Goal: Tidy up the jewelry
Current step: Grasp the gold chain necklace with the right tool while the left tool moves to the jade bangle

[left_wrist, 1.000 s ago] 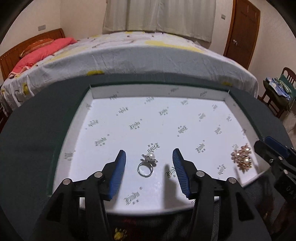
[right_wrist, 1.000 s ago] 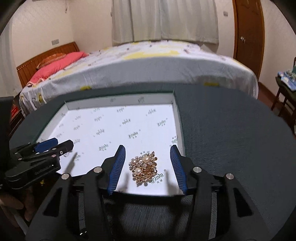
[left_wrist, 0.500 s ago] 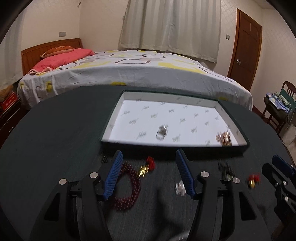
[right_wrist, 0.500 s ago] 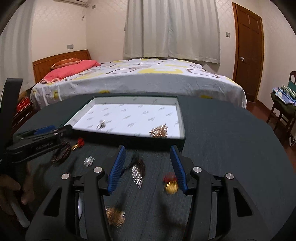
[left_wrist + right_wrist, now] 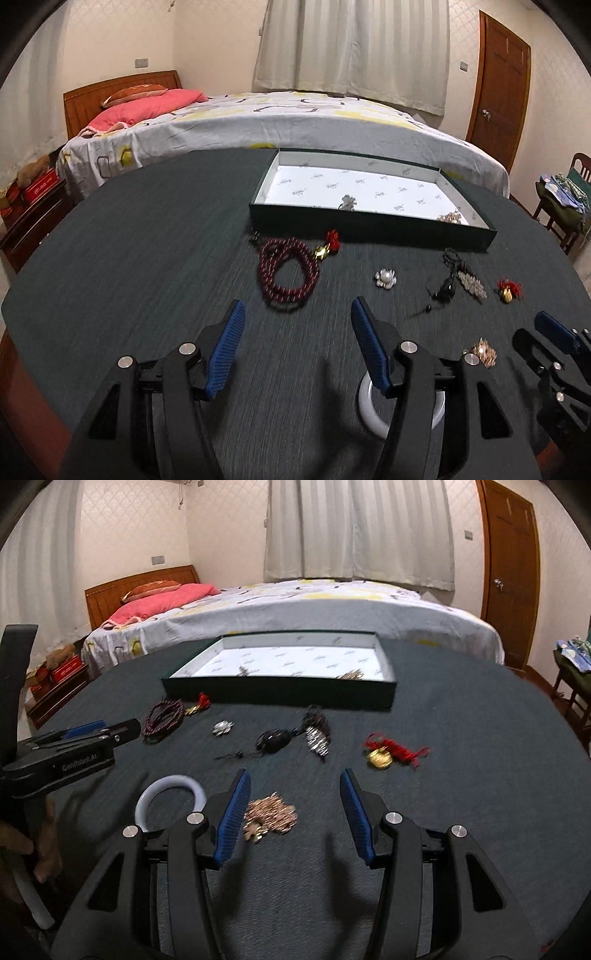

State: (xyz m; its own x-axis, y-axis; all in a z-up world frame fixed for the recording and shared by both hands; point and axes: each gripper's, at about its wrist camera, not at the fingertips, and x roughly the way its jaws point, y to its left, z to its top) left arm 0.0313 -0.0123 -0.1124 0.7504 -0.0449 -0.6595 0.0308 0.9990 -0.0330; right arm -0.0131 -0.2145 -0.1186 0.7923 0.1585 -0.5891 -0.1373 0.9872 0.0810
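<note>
A dark green box (image 5: 369, 221) with a white printed lining holds a pearl ring (image 5: 347, 202) and a gold brooch (image 5: 448, 218); the box also shows in the right wrist view (image 5: 280, 696). Loose on the dark table lie a dark red bead bracelet (image 5: 286, 271), a pearl flower brooch (image 5: 385, 277), a black corded piece (image 5: 447, 286), a red-tasselled gold charm (image 5: 384, 755), a gold cluster brooch (image 5: 271, 814) and a white bangle (image 5: 170, 794). My left gripper (image 5: 297, 349) is open and empty, short of the bracelet. My right gripper (image 5: 293, 812) is open and empty, with the gold cluster brooch by its left finger.
The round dark table (image 5: 147, 258) ends near both grippers. A bed (image 5: 295, 122) stands behind it, a wooden door (image 5: 498, 88) at the far right, and a chair with clothes (image 5: 565, 199) to the right. My left gripper shows at the left of the right wrist view (image 5: 74, 749).
Both grippers have pulled back out of the box toward the near table edge, leaving the ring and the brooch inside. The loose jewelry on the table has come into view.
</note>
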